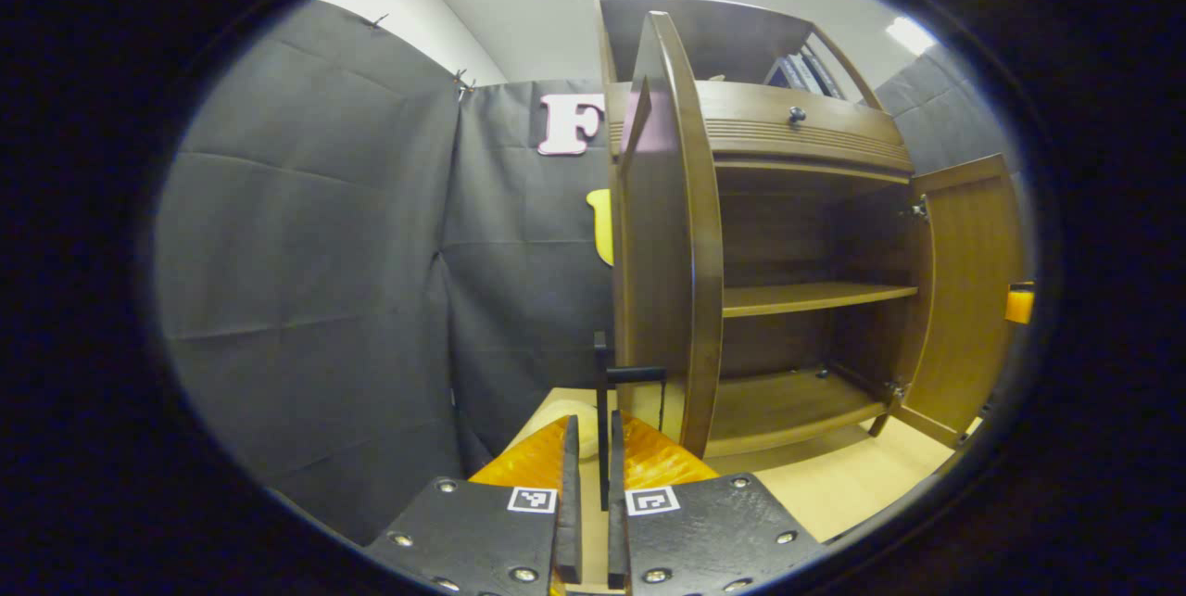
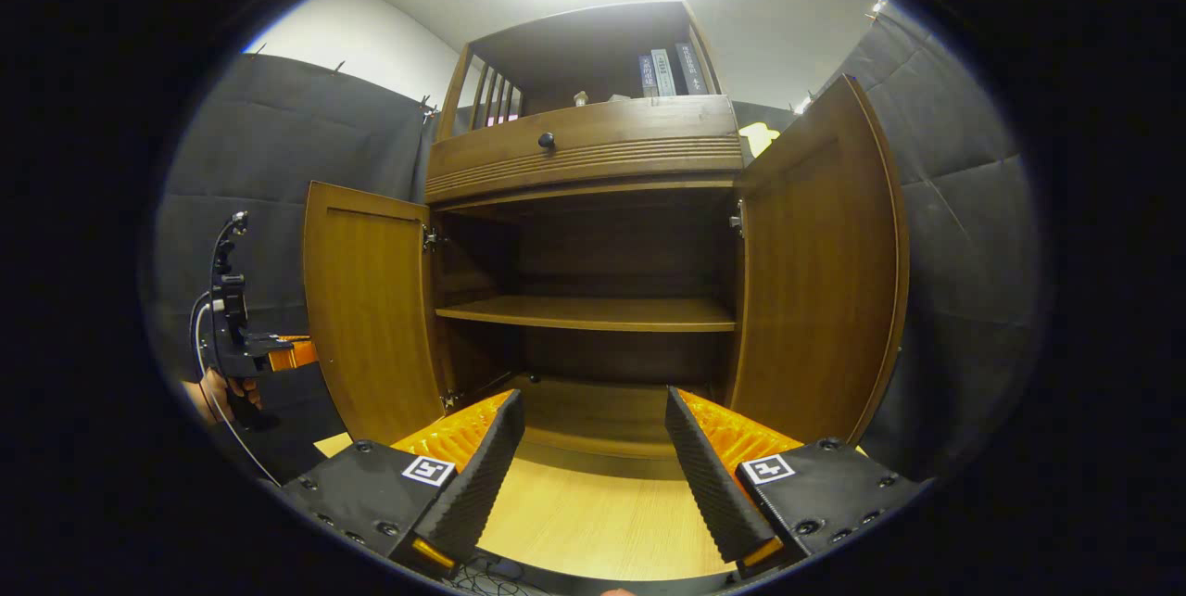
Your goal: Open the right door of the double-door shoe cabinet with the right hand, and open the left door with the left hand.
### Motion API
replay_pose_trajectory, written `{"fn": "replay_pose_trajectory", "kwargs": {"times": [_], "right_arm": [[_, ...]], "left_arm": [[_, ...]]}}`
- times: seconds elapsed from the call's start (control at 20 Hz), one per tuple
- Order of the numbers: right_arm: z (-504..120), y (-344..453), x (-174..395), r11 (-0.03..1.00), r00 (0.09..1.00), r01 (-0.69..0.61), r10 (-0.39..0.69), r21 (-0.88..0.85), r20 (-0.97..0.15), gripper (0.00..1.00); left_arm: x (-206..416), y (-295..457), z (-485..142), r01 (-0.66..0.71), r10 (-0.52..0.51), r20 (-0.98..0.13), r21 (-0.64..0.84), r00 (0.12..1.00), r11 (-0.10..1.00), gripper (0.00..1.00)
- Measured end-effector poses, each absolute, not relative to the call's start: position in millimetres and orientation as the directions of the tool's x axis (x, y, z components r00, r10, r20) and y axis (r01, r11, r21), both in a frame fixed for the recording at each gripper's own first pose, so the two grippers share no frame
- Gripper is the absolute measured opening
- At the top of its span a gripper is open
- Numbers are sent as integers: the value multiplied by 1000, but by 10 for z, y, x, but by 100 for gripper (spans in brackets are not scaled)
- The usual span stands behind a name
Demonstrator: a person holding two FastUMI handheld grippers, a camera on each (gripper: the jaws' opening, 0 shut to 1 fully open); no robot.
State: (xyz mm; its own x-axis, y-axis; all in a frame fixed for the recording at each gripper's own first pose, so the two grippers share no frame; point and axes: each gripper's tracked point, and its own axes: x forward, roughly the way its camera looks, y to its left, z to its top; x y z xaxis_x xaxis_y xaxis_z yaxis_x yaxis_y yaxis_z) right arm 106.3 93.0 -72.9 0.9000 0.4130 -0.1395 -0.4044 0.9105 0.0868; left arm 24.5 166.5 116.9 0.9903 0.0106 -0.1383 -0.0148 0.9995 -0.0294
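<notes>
Books (image 2: pixel 663 72) top the cabinet (image 2: pixel 593 151); figurine, perhaps

Left gripper view sits close beside the open brown wooden shoe cabinet (image 1: pixel 815 234); right gripper view faces its shelves (image 2: pixel 593 310) head-on.

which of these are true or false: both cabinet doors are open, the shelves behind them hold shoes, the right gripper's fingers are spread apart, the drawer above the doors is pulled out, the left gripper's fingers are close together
1. Both doors are open. True: the left door and right door are swung out.
2. The shelves hold shoes. False: the middle shelf is bare.
3. The right gripper has its fingers spread apart. True.
4. The drawer is pulled out. False: it sits closed.
5. The left gripper has its fingers close together. True: they hold a thin black handle.
</notes>
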Motion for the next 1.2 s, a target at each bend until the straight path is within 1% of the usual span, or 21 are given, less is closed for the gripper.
{"fn": "replay_pose_trajectory", "kwargs": {"times": [0.25, 0.3, 0.35, 0.45, 0.5, 0.75, 0.8, 0.9, 0.95, 1.0, 1.05, 1.2], "right_arm": [[-671, 934, 1017, 906, 897, -412, 423, 101, -127, 92], [-652, 916, 988, 905, 898, -412, 423, 103, -123, 96], [-643, 903, 963, 906, 899, -411, 422, 104, -120, 96], [-606, 830, 897, 912, 906, -399, 408, 93, -116, 96], [-580, 780, 867, 918, 911, -389, 396, 82, -114, 92], [-392, 579, 588, 931, 927, -355, 362, 89, -95, 92], [-346, 510, 530, 935, 932, -343, 351, 87, -88, 96], [-295, 397, 425, 940, 938, -330, 337, 83, -83, 96], [-282, 334, 379, 944, 942, -320, 327, 82, -81, 96], [-268, 258, 336, 949, 947, -305, 311, 81, -78, 92], [-248, 185, 287, 954, 953, -289, 294, 76, -73, 96], [-236, -13, 137, 969, 968, -245, 247, 38, -53, 96]], "left_arm": [[-56, 2054, 1239, -104, 99, -132, -27, 986, 994, 11], [-127, 2106, 1263, -118, 114, -129, -28, 985, 993, 11], [-219, 2118, 1302, -119, 113, -128, -39, 985, 992, 12], [-391, 2120, 1405, -122, 115, -122, -51, 986, 991, 12], [-454, 2098, 1447, -122, 116, -117, -44, 986, 992, 12], [-962, 1683, 1762, -71, 70, -91, -8, 993, 997, 11], [-1063, 1616, 1826, -62, 61, -83, -8, 995, 998, 11], [-1287, 1514, 1971, -50, 49, -64, -11, 997, 999, 11], [-1393, 1475, 2051, -49, 49, -54, -10, 997, 999, 11], [-1495, 1456, 2133, -53, 52, -42, -8, 998, 999, 11], [-1608, 1437, 2196, -56, 56, -32, -7, 998, 998, 11], [-1863, 1394, 2341, -67, 67, -7, -1, 998, 998, 11]]}}
